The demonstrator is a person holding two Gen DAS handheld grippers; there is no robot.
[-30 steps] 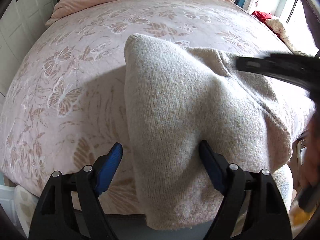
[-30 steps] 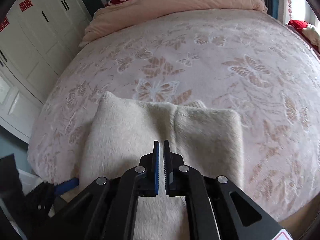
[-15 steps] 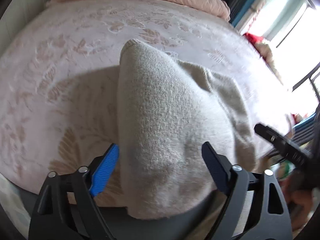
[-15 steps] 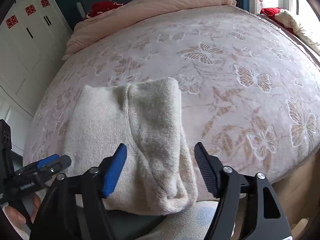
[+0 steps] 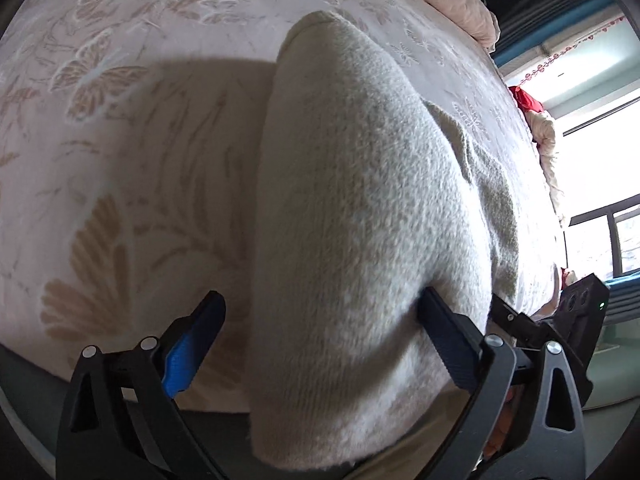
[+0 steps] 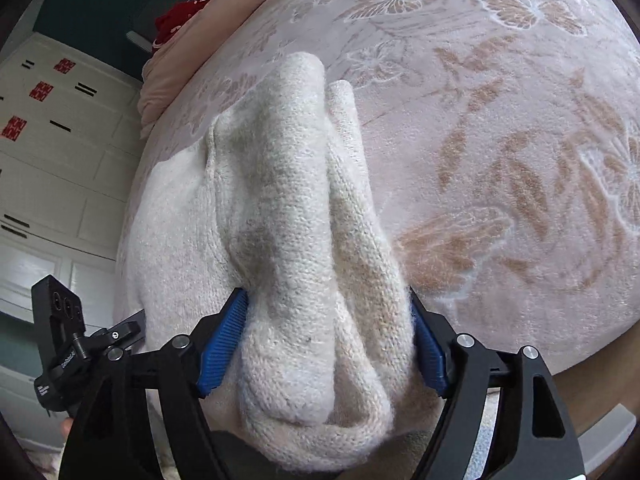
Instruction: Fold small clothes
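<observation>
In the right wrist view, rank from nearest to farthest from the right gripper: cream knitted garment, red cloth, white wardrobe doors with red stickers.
1. Cream knitted garment: between the opening jaws of the right gripper.
2. White wardrobe doors: left side.
3. Red cloth: top left, past the bed's far end.

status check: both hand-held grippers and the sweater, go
Left hand-held gripper opening, right hand-held gripper opening, both straddling cloth. Cream sweater bunched on bed edge. Nothing in the way.

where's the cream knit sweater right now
The cream knit sweater lies folded at the near edge of the butterfly bedspread, its near end between the opening fingers of the right claw.
</observation>
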